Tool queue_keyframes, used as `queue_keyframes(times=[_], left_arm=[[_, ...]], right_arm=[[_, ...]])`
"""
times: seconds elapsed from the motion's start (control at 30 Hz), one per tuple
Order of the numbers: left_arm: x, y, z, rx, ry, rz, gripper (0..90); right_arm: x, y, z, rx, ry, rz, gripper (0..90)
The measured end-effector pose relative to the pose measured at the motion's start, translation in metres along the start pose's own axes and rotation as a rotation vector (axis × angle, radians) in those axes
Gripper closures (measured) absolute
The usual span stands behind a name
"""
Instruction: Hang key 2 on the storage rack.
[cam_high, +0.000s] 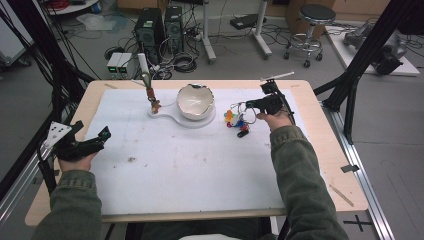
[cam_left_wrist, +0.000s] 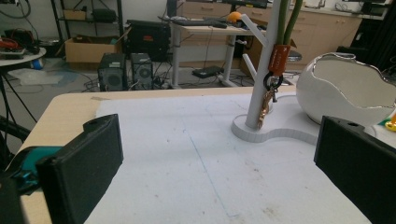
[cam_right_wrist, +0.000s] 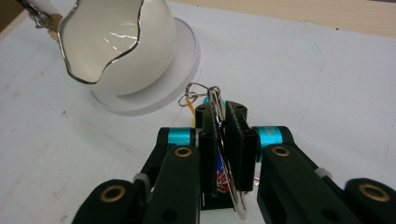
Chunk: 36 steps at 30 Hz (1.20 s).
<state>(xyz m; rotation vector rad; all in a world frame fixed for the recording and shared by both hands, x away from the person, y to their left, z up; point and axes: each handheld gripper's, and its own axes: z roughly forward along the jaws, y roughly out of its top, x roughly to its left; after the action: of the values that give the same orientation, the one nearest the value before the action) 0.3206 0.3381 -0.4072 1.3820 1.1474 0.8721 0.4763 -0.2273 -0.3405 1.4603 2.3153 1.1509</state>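
Observation:
A bunch of metal key rings with bright charms (cam_high: 233, 119) hangs just above the white mat, right of the bowl. My right gripper (cam_high: 248, 106) is shut on one wire ring (cam_right_wrist: 211, 95), which stands pinched between its pads (cam_right_wrist: 238, 135), jaws pointing at the bowl. The white egg-shaped bowl (cam_high: 195, 101) with a jagged silver rim (cam_right_wrist: 100, 70) sits on a white stand base (cam_high: 167, 116). A post (cam_left_wrist: 262, 79) rises from that base and carries an orange tag (cam_left_wrist: 279, 58) with keys. My left gripper (cam_high: 103, 136) rests at the mat's left edge, open and holding nothing (cam_left_wrist: 219, 172).
A white mat (cam_high: 190, 165) covers most of the wooden table (cam_high: 320, 150). A small black piece (cam_high: 243, 133) lies under the charms. Black frame bars (cam_high: 365, 55) stand at the right, cables and computer towers (cam_high: 157, 30) on the floor behind.

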Motion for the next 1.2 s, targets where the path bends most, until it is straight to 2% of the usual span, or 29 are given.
queue_keyframes(times=[0.37,0.83,1.2], left_arm=[[0.000,0.000,0.000,0.001,0.002,-0.001,1.7],[-0.001,0.000,0.000,-0.001,0.002,-0.001,1.7],[-0.001,0.000,0.000,0.001,0.002,0.000,1.7]], right_arm=[[0.002,0.001,-0.012,-0.039,0.041,0.016,83.8],[0.014,0.013,-0.042,-0.115,0.088,-0.002,83.8],[0.021,0.017,-0.058,-0.136,0.106,-0.015,83.7]])
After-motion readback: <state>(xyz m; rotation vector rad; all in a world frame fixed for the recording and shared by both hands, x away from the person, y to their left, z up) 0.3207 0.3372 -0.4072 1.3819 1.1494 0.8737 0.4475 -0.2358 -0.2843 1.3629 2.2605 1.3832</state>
